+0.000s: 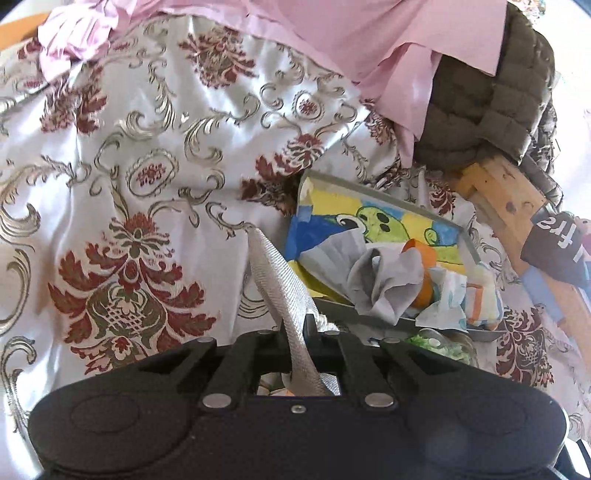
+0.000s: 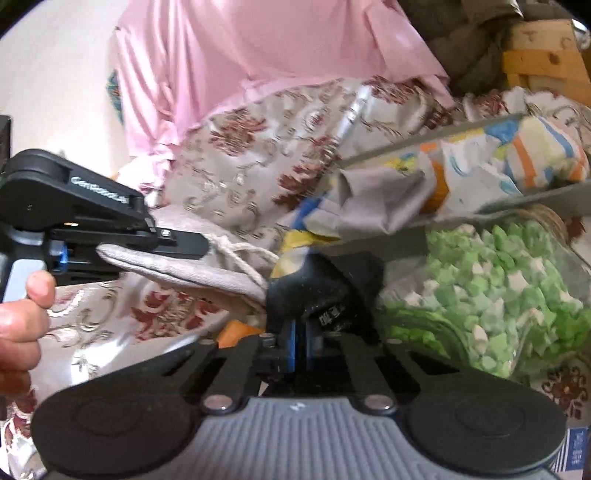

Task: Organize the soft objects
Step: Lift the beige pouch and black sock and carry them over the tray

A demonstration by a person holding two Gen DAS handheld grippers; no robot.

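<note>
Ahead of your left claw (image 1: 293, 328) white cloth with maroon-and-gold damask (image 1: 147, 147), pink fabric beyond (image 1: 351, 33), right of your right claw (image 2: 301, 328) green-and-white cubes (image 2: 506, 280)

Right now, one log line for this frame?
left gripper: shut on grey pouch | right gripper: shut on black cloth | tray: holds crumpled cloths | jar: green bits, beside tray

Left gripper (image 2: 162, 240): black housing, white lettering, blue inserts. Right gripper (image 2: 301, 328): grey ribbed plate, silver rivets. Hand (image 2: 22, 314): bare skin.
</note>
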